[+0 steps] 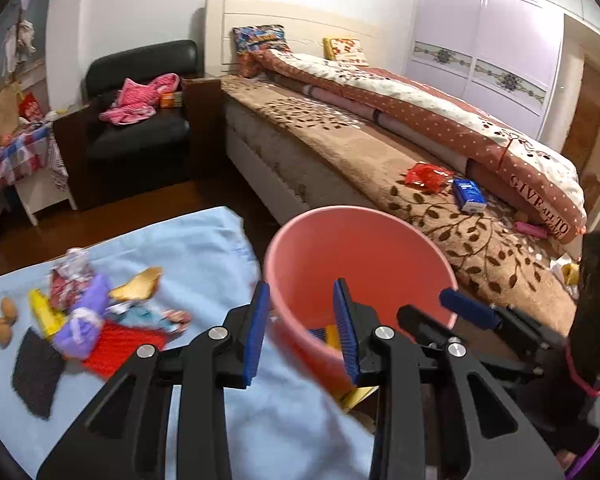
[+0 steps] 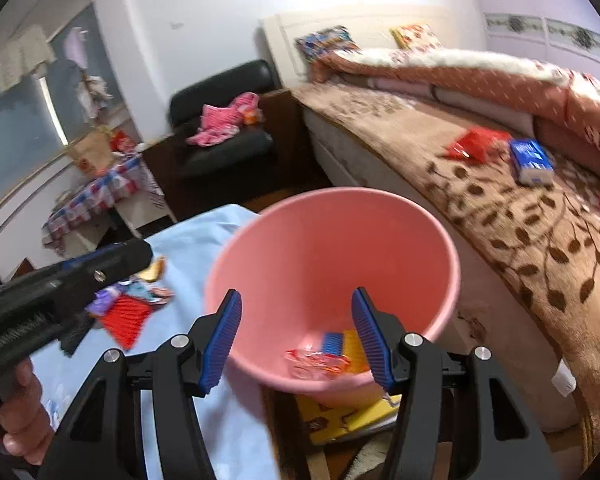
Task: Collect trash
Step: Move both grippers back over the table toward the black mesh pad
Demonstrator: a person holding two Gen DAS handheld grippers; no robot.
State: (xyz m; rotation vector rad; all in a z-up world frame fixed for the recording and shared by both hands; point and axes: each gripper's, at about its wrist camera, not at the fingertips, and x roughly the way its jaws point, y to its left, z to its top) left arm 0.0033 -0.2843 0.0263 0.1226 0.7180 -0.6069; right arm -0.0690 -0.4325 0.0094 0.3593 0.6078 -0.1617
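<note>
At nine o'clock, wrappers (image 1: 88, 320) litter the blue cloth (image 1: 204, 248). The left gripper (image 1: 302, 330) and right gripper (image 2: 296, 340) both gape empty at the pink bin (image 2: 380, 240), dead centre, holding some trash (image 2: 320, 356).

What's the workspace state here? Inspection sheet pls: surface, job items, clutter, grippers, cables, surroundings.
Surface: blue cloth over a table, beside the bed.
Job's things: pink bin holds a few wrappers; trash pile lies on the cloth.
Clutter: red packet and blue box on the bed; yellow book under the bin.
Grippers: left hand-held gripper open, empty, at the bin's near rim; right hand-held gripper open, empty, over the bin.
Cables: nothing seen.
Surroundings: black armchair with pink clothes, wardrobe, checked side table.
</note>
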